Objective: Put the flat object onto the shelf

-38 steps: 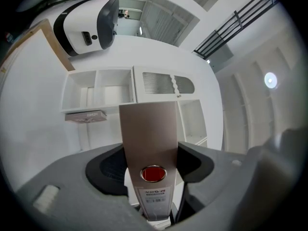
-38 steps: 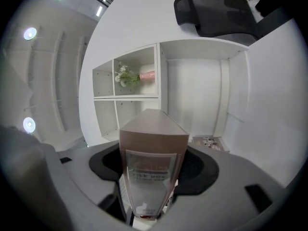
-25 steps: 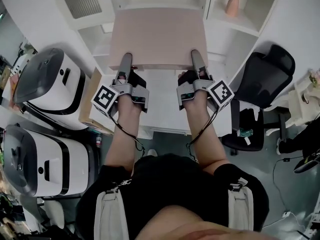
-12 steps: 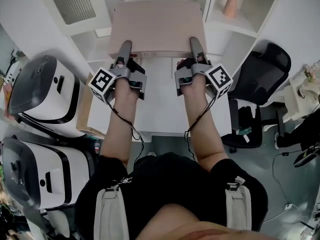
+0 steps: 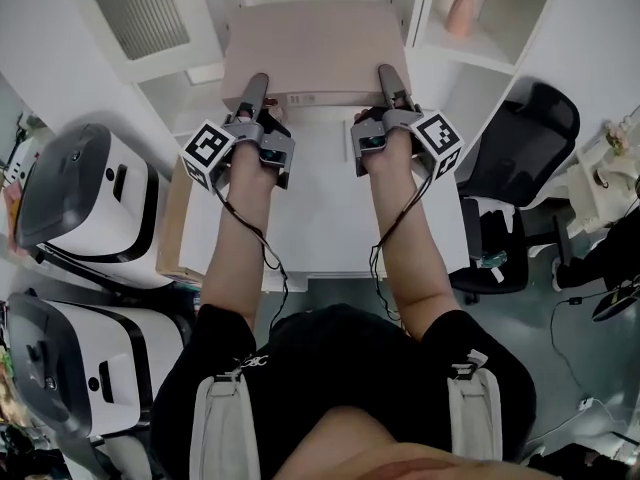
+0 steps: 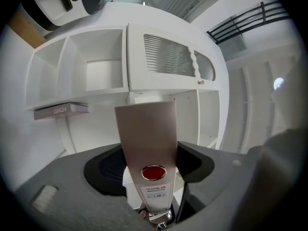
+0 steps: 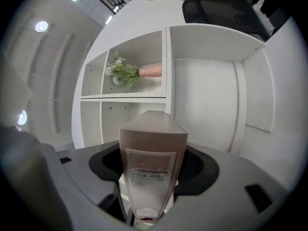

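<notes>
A flat pinkish-beige file box (image 5: 312,50) is held level in front of the white shelf unit (image 5: 440,43), over the far edge of the white table (image 5: 320,208). My left gripper (image 5: 250,96) is shut on its near left edge. My right gripper (image 5: 392,86) is shut on its near right edge. In the left gripper view the box (image 6: 146,134) stands edge-on between the jaws of the left gripper (image 6: 151,177), with a red dot and a label on its end. In the right gripper view the box (image 7: 153,143) fills the gap between the jaws of the right gripper (image 7: 151,174).
A pink vase with a plant (image 5: 465,6) stands in a shelf compartment at the right. A louvred door (image 5: 135,8) is at the upper left. White machines (image 5: 85,193) and a cardboard piece (image 5: 173,223) sit left of the table. A black office chair (image 5: 525,158) is at the right.
Both grippers have carried the file box forward, away from the person and closer to the shelf opening. The grip on the box is unchanged.
</notes>
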`<state>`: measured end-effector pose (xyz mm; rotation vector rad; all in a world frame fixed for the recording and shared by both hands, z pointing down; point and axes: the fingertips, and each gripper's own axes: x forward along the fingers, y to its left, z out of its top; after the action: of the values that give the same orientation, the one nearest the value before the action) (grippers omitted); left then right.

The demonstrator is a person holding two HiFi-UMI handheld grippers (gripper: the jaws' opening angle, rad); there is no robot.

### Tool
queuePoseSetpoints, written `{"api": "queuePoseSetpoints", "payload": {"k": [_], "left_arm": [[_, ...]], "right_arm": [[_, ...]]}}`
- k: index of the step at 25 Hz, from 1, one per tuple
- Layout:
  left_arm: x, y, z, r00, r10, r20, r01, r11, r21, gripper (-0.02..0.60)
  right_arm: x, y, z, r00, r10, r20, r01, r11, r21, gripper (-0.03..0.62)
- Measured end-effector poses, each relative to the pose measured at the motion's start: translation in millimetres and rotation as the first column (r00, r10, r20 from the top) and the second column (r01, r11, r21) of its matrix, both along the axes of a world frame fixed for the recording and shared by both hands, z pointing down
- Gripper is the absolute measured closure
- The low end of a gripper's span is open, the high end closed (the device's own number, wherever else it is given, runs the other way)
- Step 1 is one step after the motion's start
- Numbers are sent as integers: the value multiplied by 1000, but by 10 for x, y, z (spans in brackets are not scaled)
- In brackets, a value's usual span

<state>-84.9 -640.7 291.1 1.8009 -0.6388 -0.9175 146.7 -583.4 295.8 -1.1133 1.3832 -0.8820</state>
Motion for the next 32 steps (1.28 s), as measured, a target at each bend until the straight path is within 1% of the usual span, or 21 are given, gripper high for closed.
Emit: {"api": "queuePoseSetpoints", "payload": {"k": [2,5,8,10,12,14,16,23,28,32], "left_arm": [[12,-49,0,1000,21,-6,-21,1000,7,282],[32,-129,-73,998,64,-5,-64,997,41,282],[80,-173,-125,995,103,14,-103,991,85,282],[108,-181,-161,992,112,54,-119,985,126,279],[132,-197,-204,987,114,117,-133,976,173,279],[135,-228,-231,982,119,147,-147,969,197,278],[125,-286,-243,981,125,147,-153,967,201,278],[157,-502,-263,984,125,127,-148,972,184,278],[178,-622,-320,990,105,99,-120,979,166,279],[159,-707,-376,993,82,80,-93,984,150,278]], "right_arm": [[12,-51,-26,1000,12,-4,-12,1000,-7,308],[39,-139,-76,1000,28,1,-28,999,-19,307],[89,-195,-111,999,50,4,-50,998,-36,306],[110,-236,-141,998,63,10,-63,997,-42,306],[118,-288,-185,997,76,14,-75,996,-46,306],[113,-336,-218,996,87,16,-86,995,-50,306],[106,-391,-243,995,95,11,-94,995,-44,304],[131,-555,-298,993,113,-44,-113,994,10,287],[153,-657,-373,994,96,-57,-93,995,46,275],[97,-701,-488,993,59,-101,-45,990,131,219]]}}
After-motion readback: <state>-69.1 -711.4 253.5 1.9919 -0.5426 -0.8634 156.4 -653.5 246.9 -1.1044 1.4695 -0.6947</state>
